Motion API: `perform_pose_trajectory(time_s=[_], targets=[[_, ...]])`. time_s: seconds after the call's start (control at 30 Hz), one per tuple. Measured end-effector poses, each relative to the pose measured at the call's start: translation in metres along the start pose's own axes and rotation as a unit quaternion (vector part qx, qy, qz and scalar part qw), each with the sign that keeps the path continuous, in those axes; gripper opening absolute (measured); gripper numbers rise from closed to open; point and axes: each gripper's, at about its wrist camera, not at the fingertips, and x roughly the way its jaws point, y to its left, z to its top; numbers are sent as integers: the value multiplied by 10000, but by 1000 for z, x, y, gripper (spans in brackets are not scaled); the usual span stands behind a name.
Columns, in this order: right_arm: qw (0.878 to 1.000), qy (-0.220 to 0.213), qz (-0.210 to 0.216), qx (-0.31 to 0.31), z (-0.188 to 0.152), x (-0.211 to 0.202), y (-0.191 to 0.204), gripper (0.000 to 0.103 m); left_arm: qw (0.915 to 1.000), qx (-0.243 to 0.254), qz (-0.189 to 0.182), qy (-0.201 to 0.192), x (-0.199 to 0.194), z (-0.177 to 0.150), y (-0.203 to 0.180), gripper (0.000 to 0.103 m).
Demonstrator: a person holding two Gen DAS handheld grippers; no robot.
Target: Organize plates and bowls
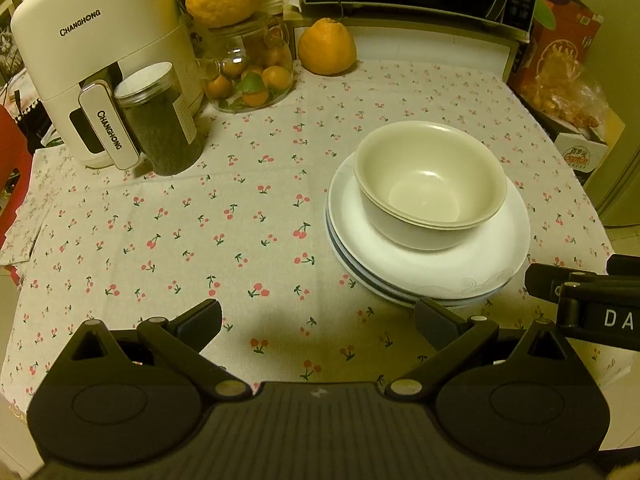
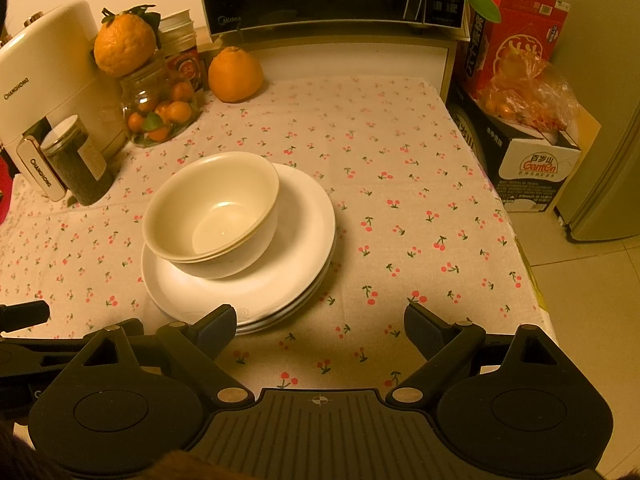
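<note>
With both grippers, left [image 1: 318, 326] and right [image 2: 320, 330], spread wide and empty, the nested bowls [image 2: 212, 212] sit off-centre on the plates [image 2: 296, 264], so any nudge should be gentle.

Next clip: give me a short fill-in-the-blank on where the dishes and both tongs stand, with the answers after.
1. The nested bowls sit on top of the stack of ____.
2. Both the left tongs and the right tongs are ____, holding nothing.
3. One large orange rests on top of the glass ____ of small citrus.
4. The tablecloth is printed with small red ____.

Answers: plates; open; jar; cherries
</note>
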Motion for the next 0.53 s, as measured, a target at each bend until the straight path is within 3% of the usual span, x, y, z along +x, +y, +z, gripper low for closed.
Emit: perform_pose_trajectory(time_s=[0.53], targets=[[10000,26,11,22,-5,1,-1,93,10000,15,-28,67,2,-2,-2,103]])
